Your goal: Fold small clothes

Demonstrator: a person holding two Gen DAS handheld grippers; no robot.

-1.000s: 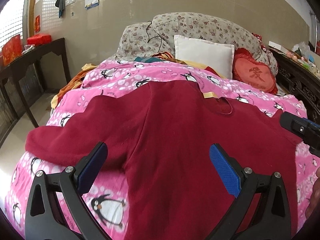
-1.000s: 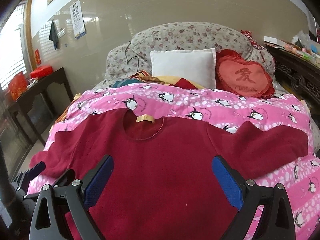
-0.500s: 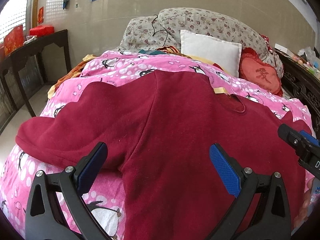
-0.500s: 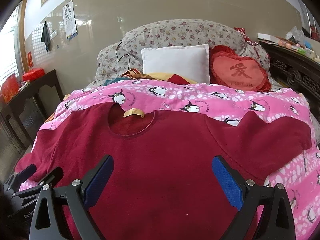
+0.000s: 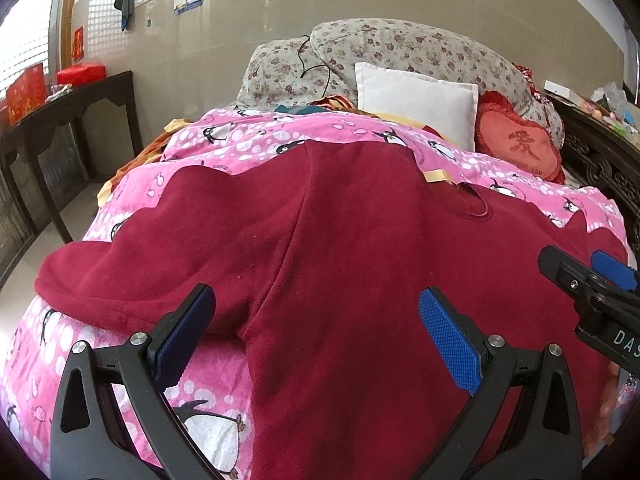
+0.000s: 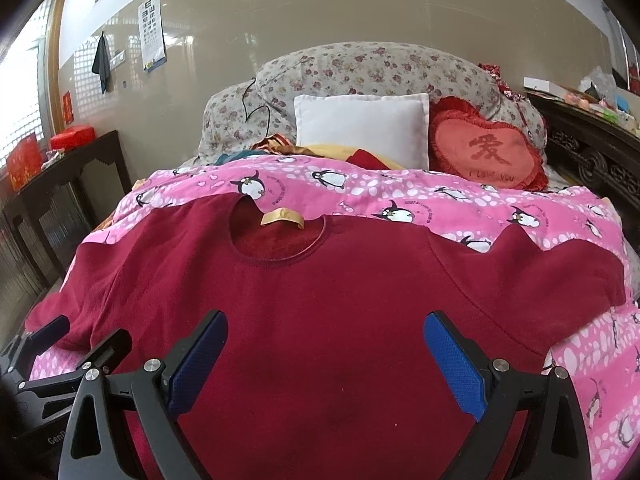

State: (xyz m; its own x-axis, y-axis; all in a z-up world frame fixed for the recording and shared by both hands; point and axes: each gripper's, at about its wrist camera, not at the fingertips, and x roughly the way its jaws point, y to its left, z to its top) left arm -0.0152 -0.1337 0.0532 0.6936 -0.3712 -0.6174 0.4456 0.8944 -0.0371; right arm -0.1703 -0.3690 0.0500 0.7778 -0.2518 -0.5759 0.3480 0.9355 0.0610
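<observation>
While both grippers hang open | left gripper (image 5: pixel 316 336), right gripper (image 6: pixel 326 358) over red sweater (image 6: pixel 340 300) | we risk bunching fleece on quilt (image 6: pixel 400 196)

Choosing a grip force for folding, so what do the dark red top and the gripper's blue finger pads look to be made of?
The dark red top looks like soft fleece or brushed knit: matte, fuzzy nap, thick rounded folds at the sleeve. The blue pads on the right hand-held gripper look like rubber or soft plastic, with a fine diamond grid texture; which one, the pictures cannot settle.

Matt fleecy cloth — red sweater (image 6: pixel 340 300)
</observation>
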